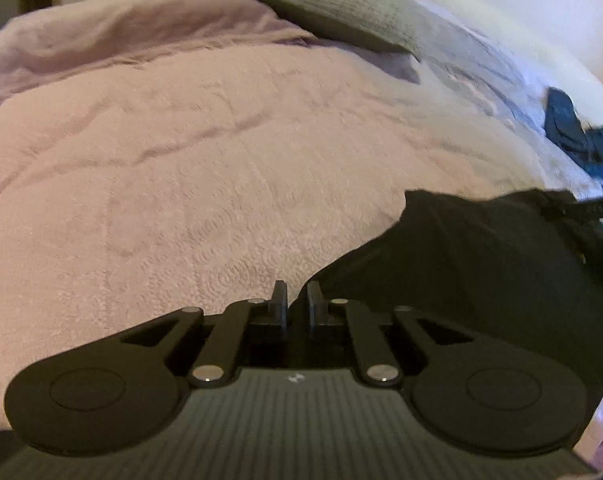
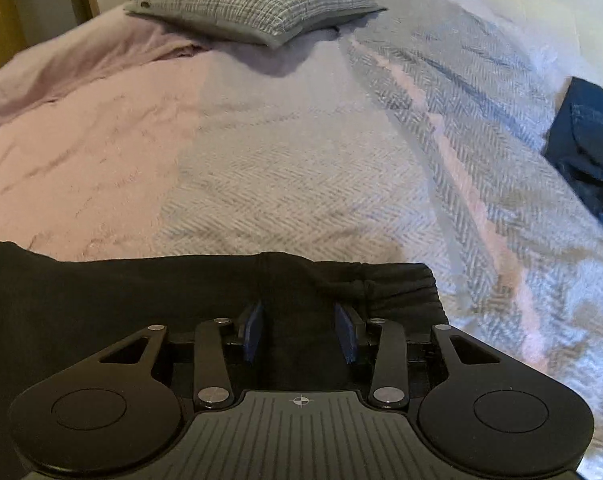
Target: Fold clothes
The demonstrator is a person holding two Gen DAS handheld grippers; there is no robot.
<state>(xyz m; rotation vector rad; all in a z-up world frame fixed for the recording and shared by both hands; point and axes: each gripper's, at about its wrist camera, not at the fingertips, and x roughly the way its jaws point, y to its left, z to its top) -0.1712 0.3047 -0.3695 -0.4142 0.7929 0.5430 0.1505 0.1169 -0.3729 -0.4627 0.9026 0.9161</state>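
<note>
A black garment [image 1: 481, 280] lies on the bed, spreading from my left gripper [image 1: 296, 296] toward the right edge of the left wrist view. The left jaws stand nearly together, pinching a corner of that cloth's edge. In the right wrist view the same black garment [image 2: 121, 300] stretches across the lower frame, with a gathered band at its right end. My right gripper [image 2: 300, 320] holds a raised hump of this cloth between its blue pads [image 2: 253, 336], jaws partly apart around the thick fold.
A pink blanket [image 1: 181, 160] covers the left of the bed and a grey herringbone throw [image 2: 341, 160] the right. A grey checked pillow [image 2: 253, 4] lies at the head. Crumpled blue jeans [image 2: 585, 148] sit at the far right by the wall.
</note>
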